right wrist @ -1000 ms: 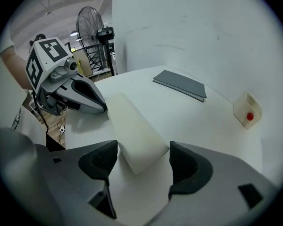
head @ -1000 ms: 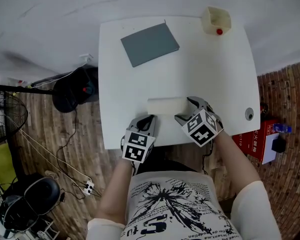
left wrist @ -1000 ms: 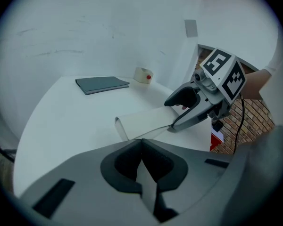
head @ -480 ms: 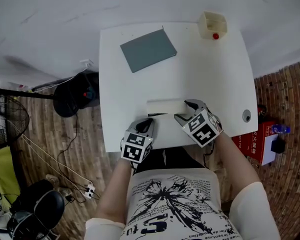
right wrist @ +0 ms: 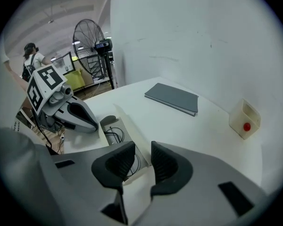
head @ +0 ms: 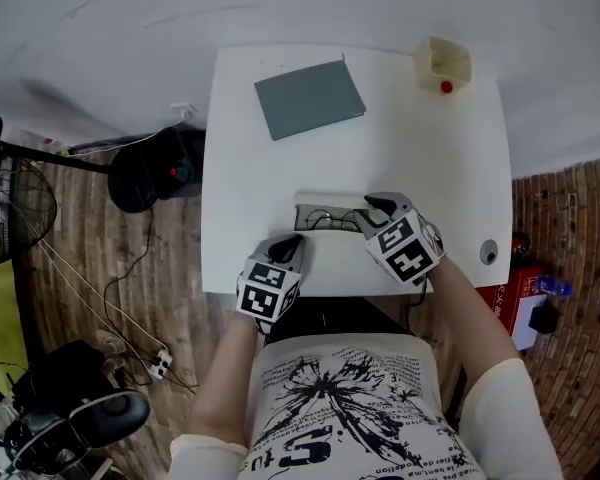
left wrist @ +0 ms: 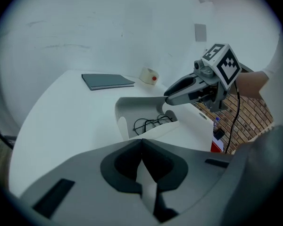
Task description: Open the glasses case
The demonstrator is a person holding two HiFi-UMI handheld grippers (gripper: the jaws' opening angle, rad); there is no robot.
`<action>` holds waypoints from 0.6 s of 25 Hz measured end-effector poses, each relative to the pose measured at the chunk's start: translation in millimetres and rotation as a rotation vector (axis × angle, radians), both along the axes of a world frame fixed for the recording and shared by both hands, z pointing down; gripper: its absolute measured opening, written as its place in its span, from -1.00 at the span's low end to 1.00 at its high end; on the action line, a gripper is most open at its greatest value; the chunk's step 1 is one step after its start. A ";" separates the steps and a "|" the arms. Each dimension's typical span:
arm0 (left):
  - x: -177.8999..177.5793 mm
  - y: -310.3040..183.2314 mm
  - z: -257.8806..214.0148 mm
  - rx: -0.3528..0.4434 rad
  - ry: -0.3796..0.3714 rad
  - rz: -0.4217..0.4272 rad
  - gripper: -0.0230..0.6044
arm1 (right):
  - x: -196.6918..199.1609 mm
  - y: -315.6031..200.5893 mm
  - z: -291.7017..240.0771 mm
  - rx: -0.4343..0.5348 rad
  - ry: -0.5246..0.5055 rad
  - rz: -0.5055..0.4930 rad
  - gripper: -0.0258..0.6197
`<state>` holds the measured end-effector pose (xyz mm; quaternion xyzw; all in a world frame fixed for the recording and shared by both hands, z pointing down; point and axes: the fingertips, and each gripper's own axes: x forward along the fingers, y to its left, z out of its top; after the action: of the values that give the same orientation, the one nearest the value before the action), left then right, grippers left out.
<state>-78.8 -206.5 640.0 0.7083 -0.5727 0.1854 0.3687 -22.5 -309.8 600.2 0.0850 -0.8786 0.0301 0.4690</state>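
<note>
A white glasses case (head: 325,208) lies near the table's front edge with its lid raised, and dark thin-framed glasses (head: 332,219) show inside. In the left gripper view the lid (left wrist: 134,108) stands behind the glasses (left wrist: 151,123). My left gripper (head: 296,240) is shut on the case's near white wall, a strip of which sits pinched between its jaws (left wrist: 142,145). My right gripper (head: 373,206) is at the lid's right end. Its jaws (right wrist: 144,160) are closing, with the lid's edge (right wrist: 126,125) running into the narrow gap between them.
A grey notebook (head: 309,98) lies at the table's back left. A small cream box (head: 441,65) holding a red thing stands at the back right corner. A round grommet (head: 489,254) sits near the right edge. Below are a fan (head: 10,218), cables and a red box (head: 500,293).
The case's lid has swung up from shut, so the glasses now show. My right gripper has risen a little and its jaws have narrowed. The left gripper has stayed put.
</note>
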 end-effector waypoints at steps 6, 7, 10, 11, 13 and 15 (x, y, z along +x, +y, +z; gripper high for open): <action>-2.3 -3.3 0.6 -0.008 0.005 -0.027 -0.88 | -13.4 -22.9 4.3 0.011 -0.027 -0.034 -0.60; -3.0 -4.1 1.4 -0.011 0.010 -0.033 -0.88 | -15.9 -27.0 5.4 0.014 -0.032 -0.037 -0.60; -3.9 -5.0 2.6 -0.014 0.015 -0.047 -0.88 | -21.0 -36.0 8.3 0.037 -0.029 -0.049 -0.60; -3.9 -5.0 2.6 -0.014 0.015 -0.050 -0.88 | -22.2 -38.1 9.3 0.051 -0.025 -0.057 -0.59; -4.1 -5.3 2.6 -0.017 0.017 -0.057 -0.88 | -24.6 -41.9 12.0 0.086 -0.020 -0.079 -0.58; -4.8 -6.4 3.0 -0.023 0.017 -0.066 -0.88 | -26.8 -46.0 15.6 0.114 -0.017 -0.094 -0.56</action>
<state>-83.6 -212.8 642.9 0.6863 -0.5904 0.1739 0.3875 -49.3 -355.8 615.8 0.0697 -0.8859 -0.0412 0.4568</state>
